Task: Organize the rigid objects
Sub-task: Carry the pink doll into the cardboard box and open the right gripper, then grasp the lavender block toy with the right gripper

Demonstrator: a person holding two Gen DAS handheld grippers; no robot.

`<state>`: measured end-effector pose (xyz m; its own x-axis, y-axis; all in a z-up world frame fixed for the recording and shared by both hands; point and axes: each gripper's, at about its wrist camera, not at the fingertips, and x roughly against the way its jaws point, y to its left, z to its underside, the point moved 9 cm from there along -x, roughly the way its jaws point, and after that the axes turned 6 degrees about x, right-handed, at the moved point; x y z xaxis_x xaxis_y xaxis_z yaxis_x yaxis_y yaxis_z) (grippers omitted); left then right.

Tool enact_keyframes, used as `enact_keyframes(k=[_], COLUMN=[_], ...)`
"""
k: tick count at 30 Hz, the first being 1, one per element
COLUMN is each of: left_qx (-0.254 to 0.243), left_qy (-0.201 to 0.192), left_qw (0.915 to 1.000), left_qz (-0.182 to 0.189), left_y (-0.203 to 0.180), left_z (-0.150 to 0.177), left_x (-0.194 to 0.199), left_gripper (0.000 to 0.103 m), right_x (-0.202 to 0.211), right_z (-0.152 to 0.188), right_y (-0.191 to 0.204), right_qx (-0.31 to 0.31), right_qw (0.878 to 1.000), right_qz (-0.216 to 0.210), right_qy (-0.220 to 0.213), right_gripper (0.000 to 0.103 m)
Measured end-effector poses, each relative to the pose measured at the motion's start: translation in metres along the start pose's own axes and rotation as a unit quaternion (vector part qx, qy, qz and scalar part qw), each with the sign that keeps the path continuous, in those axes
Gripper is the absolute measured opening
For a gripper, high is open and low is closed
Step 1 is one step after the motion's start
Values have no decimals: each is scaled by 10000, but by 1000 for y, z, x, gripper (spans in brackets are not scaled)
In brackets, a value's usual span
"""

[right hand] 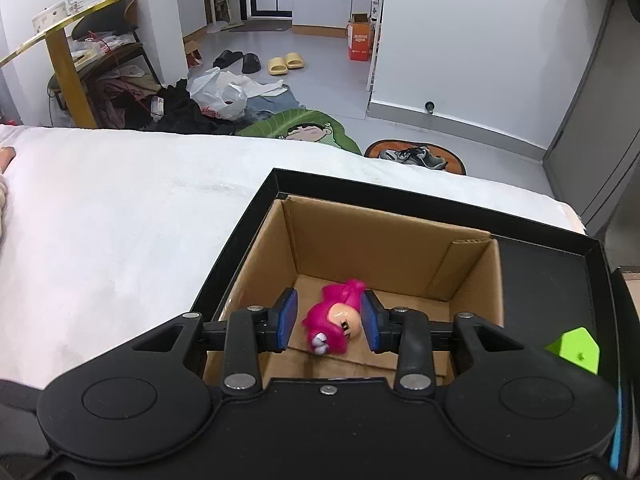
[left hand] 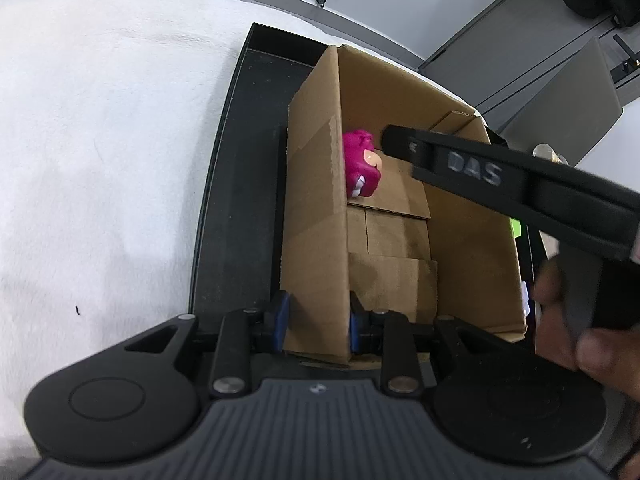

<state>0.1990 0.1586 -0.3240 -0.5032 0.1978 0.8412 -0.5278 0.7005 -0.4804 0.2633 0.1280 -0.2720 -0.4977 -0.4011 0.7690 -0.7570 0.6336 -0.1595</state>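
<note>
Pink figure low in the box, between the right gripper's pads

The right gripper (right hand: 329, 322) is narrowed around the pink toy figure (right hand: 338, 322), the right pad touching, the left just clear, down by the floor of the cardboard box (right hand: 384, 236). The left gripper (left hand: 316, 320) clamps the box's near-left wall. The figure looks light, hard and glossy, probably slippery; its rounded head seems the safest hold.

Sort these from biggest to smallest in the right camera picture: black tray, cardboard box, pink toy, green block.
1. black tray
2. cardboard box
3. pink toy and green block: they look alike in size, and the block is partly hidden, so no ranking.
</note>
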Motion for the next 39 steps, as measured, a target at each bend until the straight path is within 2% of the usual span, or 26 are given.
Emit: enact_keyframes(k=[4, 14, 20, 22, 33, 39], left_qx=[-41, -13, -77, -51, -63, -18], left_qy=[-14, 8, 19, 36, 204, 261], left_qw=[10000, 10000, 9999, 9999, 9993, 9989], left_qz=[-42, -71, -150, -161, -319, -384], left_y=[-2, 1, -2, -2, -5, -6], left_z=[0, 0, 0, 0, -4, -5], left_x=[0, 1, 1, 1, -7, -10], left_gripper=[28, 28, 27, 27, 27, 27], right_x=[14, 42, 56, 59, 61, 49], right_z=[3, 13, 21, 24, 53, 68], right_y=[-4, -31, -52, -60, -128, -148], right_qx=[214, 229, 198, 174, -643, -889], right_qw=[9997, 9995, 9993, 9994, 9966, 9939], right_qz=[89, 181, 300, 302, 405, 401], right_qy=[47, 132, 102, 89, 331, 521], right_gripper=[40, 41, 48, 53, 55, 55])
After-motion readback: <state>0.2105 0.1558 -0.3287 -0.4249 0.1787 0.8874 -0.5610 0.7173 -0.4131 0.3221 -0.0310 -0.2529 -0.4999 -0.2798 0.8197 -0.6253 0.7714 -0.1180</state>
